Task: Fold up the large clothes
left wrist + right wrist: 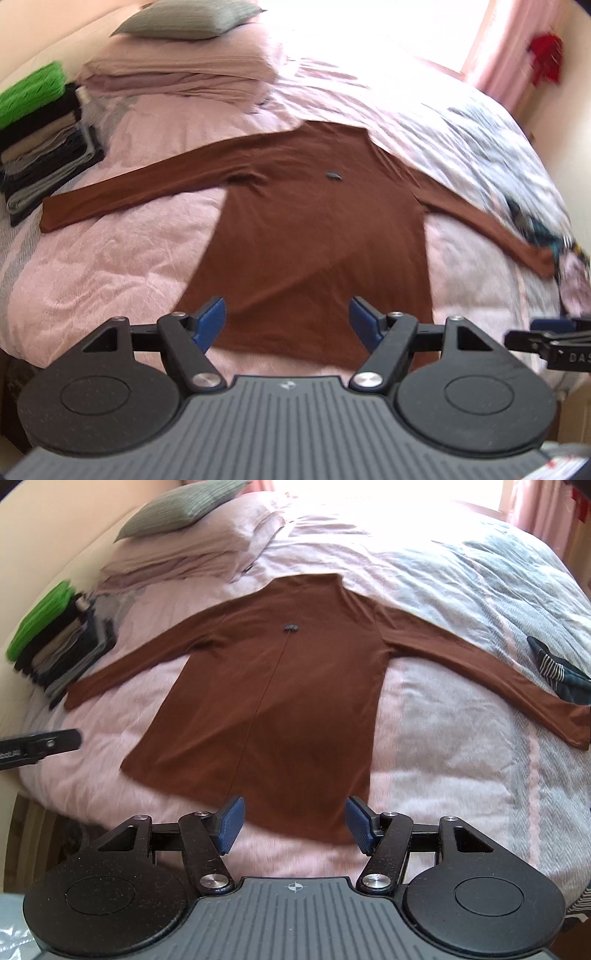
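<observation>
While the brown long-sleeved top (306, 221) lies flat on the pink bed cover (110, 258), sleeves spread to either side, both grippers hang above its hem; the left gripper (287, 320) has its jaws released, nothing between them; the right gripper (294, 821) likewise stands apart and empty; a stack of folded clothes (44, 147) sits beside the left sleeve.

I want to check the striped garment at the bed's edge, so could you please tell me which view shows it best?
The right wrist view: the striped garment lies sharp enough there to show its stripes, beside the brown top's sleeve. In the left wrist view it is blurred and squeezed against the picture's edge, so only dark and teal patches show.
</observation>
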`<state>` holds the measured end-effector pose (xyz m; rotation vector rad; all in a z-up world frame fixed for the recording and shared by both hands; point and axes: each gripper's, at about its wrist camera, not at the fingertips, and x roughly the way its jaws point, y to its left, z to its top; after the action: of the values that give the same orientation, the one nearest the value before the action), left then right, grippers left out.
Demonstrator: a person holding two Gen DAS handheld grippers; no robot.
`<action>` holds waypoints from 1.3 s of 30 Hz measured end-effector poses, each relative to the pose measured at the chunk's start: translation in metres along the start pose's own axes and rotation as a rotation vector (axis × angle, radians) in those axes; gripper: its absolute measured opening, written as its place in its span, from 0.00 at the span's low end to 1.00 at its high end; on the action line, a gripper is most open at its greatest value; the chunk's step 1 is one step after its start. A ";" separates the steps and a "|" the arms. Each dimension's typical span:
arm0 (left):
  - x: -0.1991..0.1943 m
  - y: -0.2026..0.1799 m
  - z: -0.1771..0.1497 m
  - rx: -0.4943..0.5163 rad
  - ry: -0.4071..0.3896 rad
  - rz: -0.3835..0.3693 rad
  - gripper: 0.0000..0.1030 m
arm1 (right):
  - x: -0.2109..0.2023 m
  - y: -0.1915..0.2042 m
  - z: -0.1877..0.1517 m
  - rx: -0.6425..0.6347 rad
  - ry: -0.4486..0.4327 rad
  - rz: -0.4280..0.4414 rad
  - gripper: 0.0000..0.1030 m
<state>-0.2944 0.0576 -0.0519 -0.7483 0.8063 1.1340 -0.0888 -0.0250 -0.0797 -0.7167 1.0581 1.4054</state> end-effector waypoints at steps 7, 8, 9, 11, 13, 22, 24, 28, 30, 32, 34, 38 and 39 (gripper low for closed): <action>0.045 0.100 0.058 -0.176 -0.011 0.043 0.68 | 0.027 0.005 0.062 0.090 -0.012 -0.064 0.56; 0.053 0.117 0.063 -0.210 -0.019 0.044 0.68 | 0.031 0.006 0.071 0.105 -0.017 -0.073 0.56; 0.062 0.134 0.068 -0.251 -0.021 0.048 0.68 | 0.036 0.006 0.080 0.119 -0.023 -0.085 0.56; 0.084 0.173 0.076 -0.341 -0.024 0.052 0.68 | 0.045 0.005 0.097 0.142 -0.035 -0.118 0.56; 0.106 0.210 0.081 -0.432 -0.030 0.057 0.68 | 0.056 0.003 0.116 0.176 -0.052 -0.166 0.56; 0.210 0.374 0.080 -0.895 -0.111 0.053 0.63 | 0.112 0.004 0.177 0.248 -0.039 -0.288 0.56; 0.228 0.401 0.074 -1.009 -0.138 0.050 0.61 | 0.127 0.013 0.182 0.224 0.005 -0.290 0.56; 0.257 0.438 0.061 -1.149 -0.159 0.091 0.55 | 0.153 0.031 0.191 0.160 0.061 -0.275 0.56; 0.267 0.450 0.055 -1.201 -0.172 0.110 0.52 | 0.161 0.037 0.194 0.140 0.069 -0.278 0.56; 0.273 0.458 0.051 -1.231 -0.178 0.134 0.44 | 0.168 0.040 0.196 0.134 0.074 -0.275 0.56; 0.277 0.462 0.051 -1.234 -0.183 0.148 0.40 | 0.172 0.040 0.197 0.133 0.075 -0.271 0.56; 0.271 0.458 0.074 -1.142 -0.206 0.195 0.01 | 0.174 0.033 0.197 0.142 0.078 -0.276 0.56; 0.264 0.452 0.083 -1.100 -0.237 0.189 0.01 | 0.172 0.029 0.196 0.149 0.076 -0.278 0.56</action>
<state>-0.6578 0.3671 -0.2818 -1.4083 -0.0230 1.8074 -0.1098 0.2268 -0.1499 -0.7796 1.0649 1.0572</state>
